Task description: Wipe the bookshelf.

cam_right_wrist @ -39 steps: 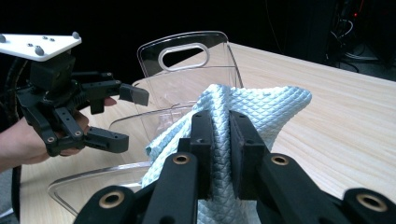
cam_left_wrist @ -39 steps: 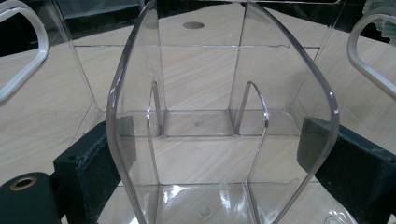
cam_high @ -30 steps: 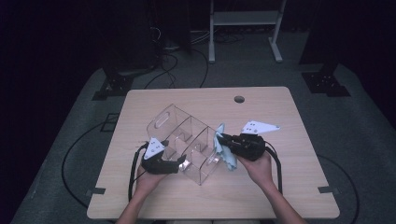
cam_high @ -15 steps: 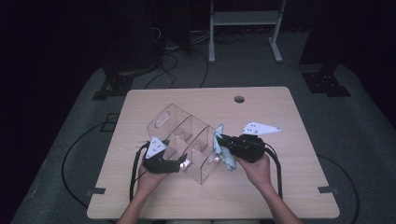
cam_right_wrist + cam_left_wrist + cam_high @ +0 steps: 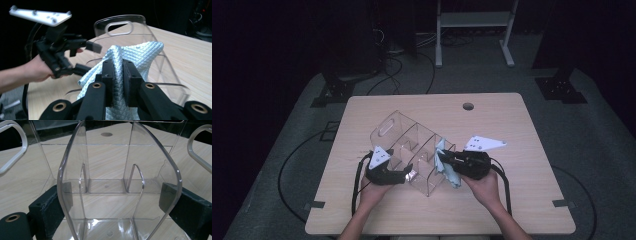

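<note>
1. My left gripper [image 5: 404, 176] jaws clamp the clear organizer [image 5: 412, 150] wall, steadying it on the worktop [image 5: 512, 210]
2. My right gripper [image 5: 117, 72] jaws pinch the blue cloth [image 5: 140, 53] against the organizer's side; wiping looks underway, inner compartments probably left

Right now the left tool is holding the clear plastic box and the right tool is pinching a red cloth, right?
Not quite: the cloth is light blue, not red, as the right gripper view shows. The right tool does pinch it, and the left tool holds the clear plastic box.
</note>
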`<state>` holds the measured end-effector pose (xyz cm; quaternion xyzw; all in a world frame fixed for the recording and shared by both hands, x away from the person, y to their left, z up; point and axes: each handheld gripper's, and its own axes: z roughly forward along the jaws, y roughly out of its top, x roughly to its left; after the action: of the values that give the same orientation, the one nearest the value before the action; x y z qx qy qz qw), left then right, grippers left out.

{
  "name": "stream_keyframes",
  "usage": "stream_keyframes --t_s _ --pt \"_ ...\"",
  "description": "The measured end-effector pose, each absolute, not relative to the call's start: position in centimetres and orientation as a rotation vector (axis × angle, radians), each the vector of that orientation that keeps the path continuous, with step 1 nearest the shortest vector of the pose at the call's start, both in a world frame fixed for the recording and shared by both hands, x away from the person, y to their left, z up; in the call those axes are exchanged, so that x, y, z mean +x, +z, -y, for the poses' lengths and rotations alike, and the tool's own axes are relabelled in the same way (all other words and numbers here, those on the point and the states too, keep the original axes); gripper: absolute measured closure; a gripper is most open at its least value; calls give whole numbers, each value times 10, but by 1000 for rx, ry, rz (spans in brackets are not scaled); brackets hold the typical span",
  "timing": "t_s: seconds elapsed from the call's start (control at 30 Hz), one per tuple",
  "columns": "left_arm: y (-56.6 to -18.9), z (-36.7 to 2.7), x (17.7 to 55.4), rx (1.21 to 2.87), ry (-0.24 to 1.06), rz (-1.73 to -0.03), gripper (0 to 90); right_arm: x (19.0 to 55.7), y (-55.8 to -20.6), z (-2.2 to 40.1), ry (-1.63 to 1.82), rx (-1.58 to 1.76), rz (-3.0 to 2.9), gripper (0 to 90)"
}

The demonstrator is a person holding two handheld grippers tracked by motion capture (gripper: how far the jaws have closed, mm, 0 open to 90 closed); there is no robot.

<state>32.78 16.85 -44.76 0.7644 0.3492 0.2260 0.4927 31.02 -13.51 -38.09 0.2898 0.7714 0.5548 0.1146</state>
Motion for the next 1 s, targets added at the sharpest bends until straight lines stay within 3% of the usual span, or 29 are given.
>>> stream_keyframes --t_s 1.0 --pt "-448 -168 331 1843 549 -860 76 308 -379 130 1584 829 -2266 800"
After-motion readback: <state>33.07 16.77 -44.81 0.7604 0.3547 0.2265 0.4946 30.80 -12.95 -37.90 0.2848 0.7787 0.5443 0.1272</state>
